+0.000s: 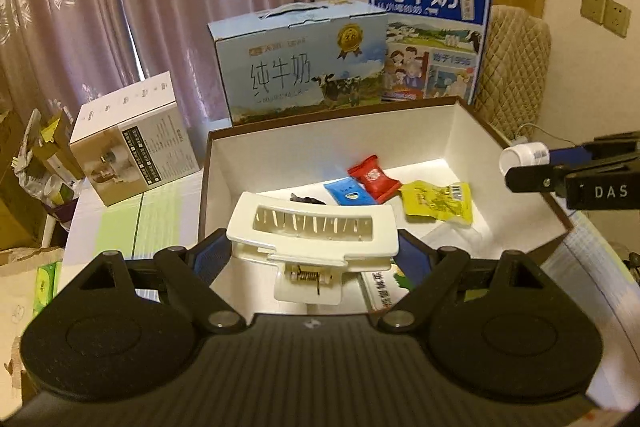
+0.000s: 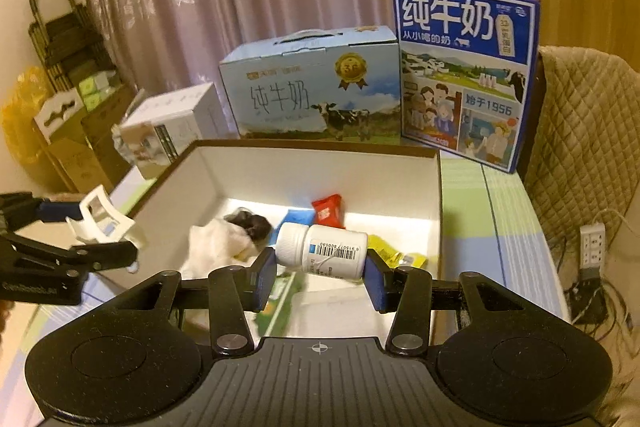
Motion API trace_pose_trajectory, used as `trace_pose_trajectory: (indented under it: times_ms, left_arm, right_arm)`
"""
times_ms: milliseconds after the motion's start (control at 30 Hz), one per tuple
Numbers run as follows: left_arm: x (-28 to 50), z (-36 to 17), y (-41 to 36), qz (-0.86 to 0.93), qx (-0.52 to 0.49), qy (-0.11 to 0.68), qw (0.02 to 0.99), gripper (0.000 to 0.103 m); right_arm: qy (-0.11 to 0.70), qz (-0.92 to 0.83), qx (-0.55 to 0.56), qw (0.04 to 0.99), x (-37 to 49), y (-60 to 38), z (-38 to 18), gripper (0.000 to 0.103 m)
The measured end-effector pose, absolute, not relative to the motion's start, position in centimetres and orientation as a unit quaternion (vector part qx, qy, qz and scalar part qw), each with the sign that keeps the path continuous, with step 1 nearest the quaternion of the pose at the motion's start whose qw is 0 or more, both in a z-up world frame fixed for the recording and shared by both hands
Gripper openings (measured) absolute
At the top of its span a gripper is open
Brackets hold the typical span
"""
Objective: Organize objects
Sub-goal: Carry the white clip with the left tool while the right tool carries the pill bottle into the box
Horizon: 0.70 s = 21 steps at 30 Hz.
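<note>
Your left hand-held gripper [image 1: 314, 247] is clenched on a cream plastic hair claw clip [image 1: 312, 231], held above the near edge of the open white-lined cardboard box [image 1: 280, 155]. Your right hand-held gripper [image 2: 320, 275] grasps a white plastic pill bottle [image 2: 322, 254] lying sideways over the same box. Inside lie a red candy wrapper [image 1: 374, 178], a blue packet [image 1: 349, 191] and a yellow packet [image 1: 438, 202].

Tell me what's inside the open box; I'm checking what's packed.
Inside the box: red packet, blue packet, yellow packet, fluffy toy. The bottle hides part of the floor.
</note>
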State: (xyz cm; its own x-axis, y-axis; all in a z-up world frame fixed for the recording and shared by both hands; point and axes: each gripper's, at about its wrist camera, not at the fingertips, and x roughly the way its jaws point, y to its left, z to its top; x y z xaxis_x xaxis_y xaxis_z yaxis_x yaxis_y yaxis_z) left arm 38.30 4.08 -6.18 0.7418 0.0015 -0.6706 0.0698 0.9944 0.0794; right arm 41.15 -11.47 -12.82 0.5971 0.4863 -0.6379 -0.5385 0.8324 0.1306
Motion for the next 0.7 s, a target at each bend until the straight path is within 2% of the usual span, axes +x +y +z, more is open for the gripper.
trace_pose_trajectory:
  times_ms: [700]
  left_arm:
    - [50.7, -9.4, 7.5, 0.013, 0.008, 0.420, 0.908, 0.085]
  right_arm:
    - [0.359, 0.255, -0.037, 0.897, 51.5, -10.0, -15.5, 0.043]
